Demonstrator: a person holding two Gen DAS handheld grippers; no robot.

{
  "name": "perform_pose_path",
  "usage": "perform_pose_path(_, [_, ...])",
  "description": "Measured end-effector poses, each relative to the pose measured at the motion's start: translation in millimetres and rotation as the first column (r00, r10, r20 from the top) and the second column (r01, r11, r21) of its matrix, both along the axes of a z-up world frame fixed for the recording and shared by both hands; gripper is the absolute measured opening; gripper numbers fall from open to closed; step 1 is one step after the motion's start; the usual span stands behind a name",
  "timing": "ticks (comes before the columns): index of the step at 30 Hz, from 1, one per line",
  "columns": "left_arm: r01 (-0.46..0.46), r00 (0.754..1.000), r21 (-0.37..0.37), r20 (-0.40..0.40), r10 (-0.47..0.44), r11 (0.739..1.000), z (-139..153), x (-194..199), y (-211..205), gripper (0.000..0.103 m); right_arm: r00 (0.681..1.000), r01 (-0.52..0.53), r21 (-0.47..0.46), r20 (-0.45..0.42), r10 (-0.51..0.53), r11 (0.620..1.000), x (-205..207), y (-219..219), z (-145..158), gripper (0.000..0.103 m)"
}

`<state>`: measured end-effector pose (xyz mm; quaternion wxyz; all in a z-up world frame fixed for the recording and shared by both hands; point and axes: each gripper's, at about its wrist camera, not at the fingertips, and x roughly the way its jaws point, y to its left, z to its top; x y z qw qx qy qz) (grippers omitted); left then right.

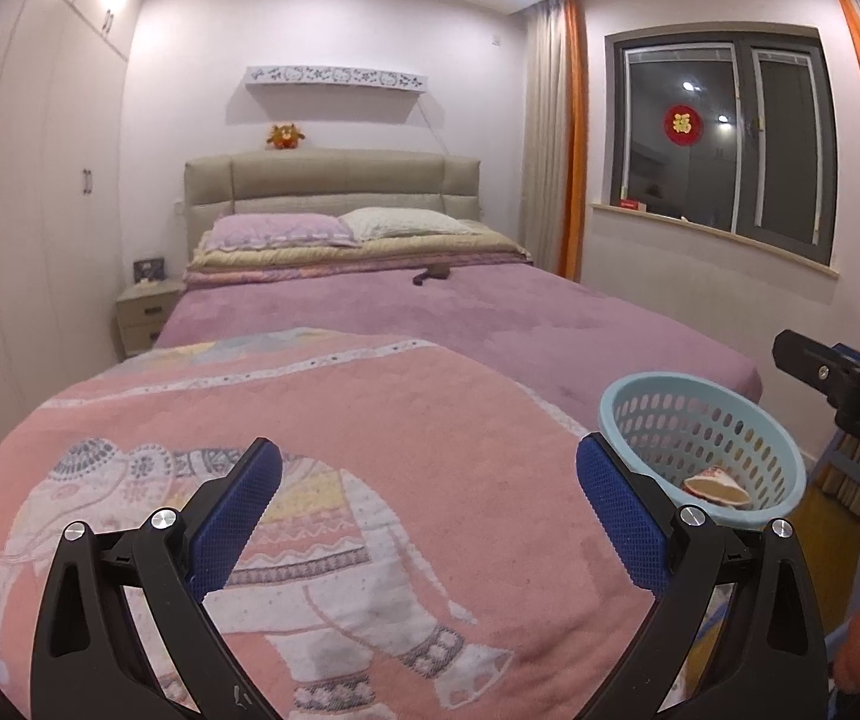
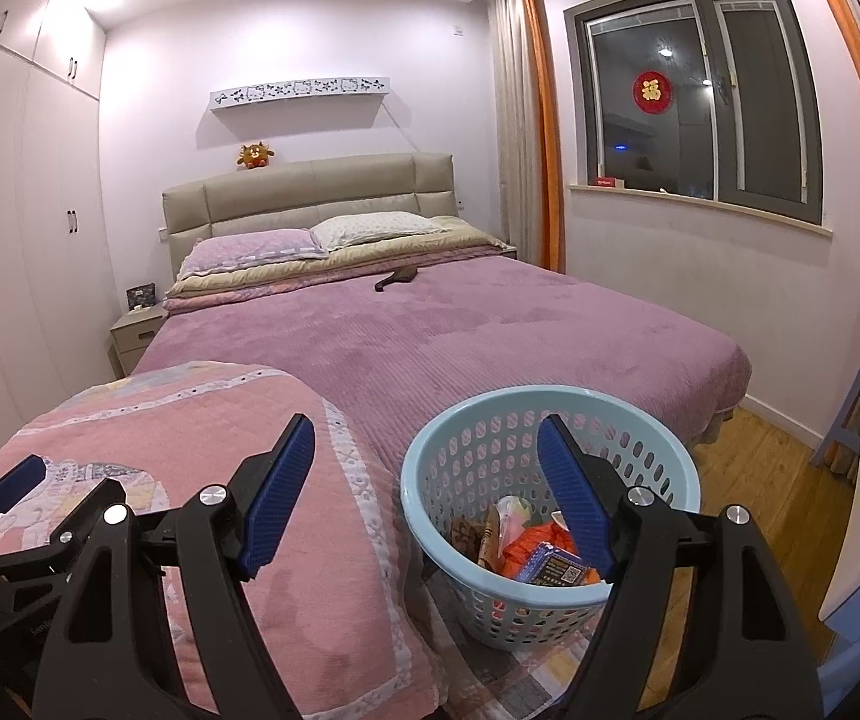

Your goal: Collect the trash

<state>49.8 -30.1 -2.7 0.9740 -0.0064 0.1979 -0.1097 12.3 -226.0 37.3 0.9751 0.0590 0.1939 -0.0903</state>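
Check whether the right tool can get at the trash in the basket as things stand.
Probably yes. The right tool is open and empty, and the basket stands right in front of it with its top uncovered. The trash lies low inside, so the tool would have to dip over the rim.

Black tool [image 2: 424,462], blue ribbed pads [image 2: 277,492]

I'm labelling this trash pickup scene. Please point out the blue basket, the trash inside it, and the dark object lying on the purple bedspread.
blue basket [image 2: 430,504]: right wrist view, near left rim.
trash [image 2: 526,552]: right wrist view, orange wrapper in the pile inside the basket.
dark object [image 2: 397,277]: right wrist view, its wider end, near the pillows.
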Motion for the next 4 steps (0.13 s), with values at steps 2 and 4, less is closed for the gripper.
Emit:
perform_pose_path(2, [-0.008, 1.0, -0.002, 0.002, 0.008, 1.0, 2.1, -1.5, 3.9, 0.096, 1.0, -0.007, -0.002, 0.002, 0.007, 1.0, 0.1, 4.0, 1.6, 0.073])
perform_pose_path(4, [-0.027, 0.999, 0.009, 0.018, 0.027, 1.0, 5.5, -4.3, 8.6, 0.096, 1.0, -0.015, -0.003, 0.002, 0.015, 1.0, 0.9, 8.4, 3.0, 0.073])
